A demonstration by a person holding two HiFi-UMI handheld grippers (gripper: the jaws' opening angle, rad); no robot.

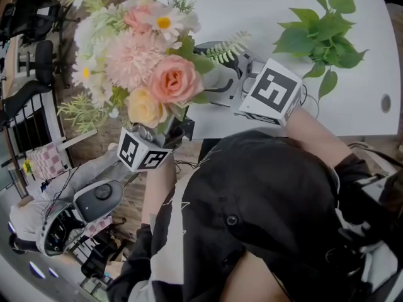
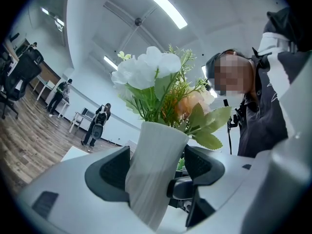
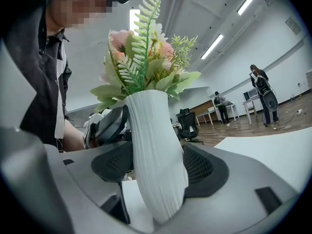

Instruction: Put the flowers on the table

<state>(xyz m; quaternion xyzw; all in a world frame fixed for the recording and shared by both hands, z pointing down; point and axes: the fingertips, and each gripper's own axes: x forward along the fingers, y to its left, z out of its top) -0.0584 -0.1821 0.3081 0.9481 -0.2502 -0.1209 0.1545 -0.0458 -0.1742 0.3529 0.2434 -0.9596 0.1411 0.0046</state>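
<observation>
A bunch of pink, peach and white flowers [image 1: 151,61] stands in a white ribbed vase [image 2: 153,174], held in the air just off the near-left edge of the white table [image 1: 252,5]. My left gripper [image 1: 165,131] grips the vase from below and left, with the vase [image 3: 158,155] between its pads. My right gripper [image 1: 217,83] reaches in from the right and is shut on the same vase. In the head view the blooms hide the vase. Each gripper view shows the other gripper behind the vase.
A leafy green plant [image 1: 321,30] lies on the table at the right. Black office chairs [image 1: 31,17] and a grey device [image 1: 94,200] stand on the wooden floor to the left. Several people [image 2: 100,123] stand far off in the room.
</observation>
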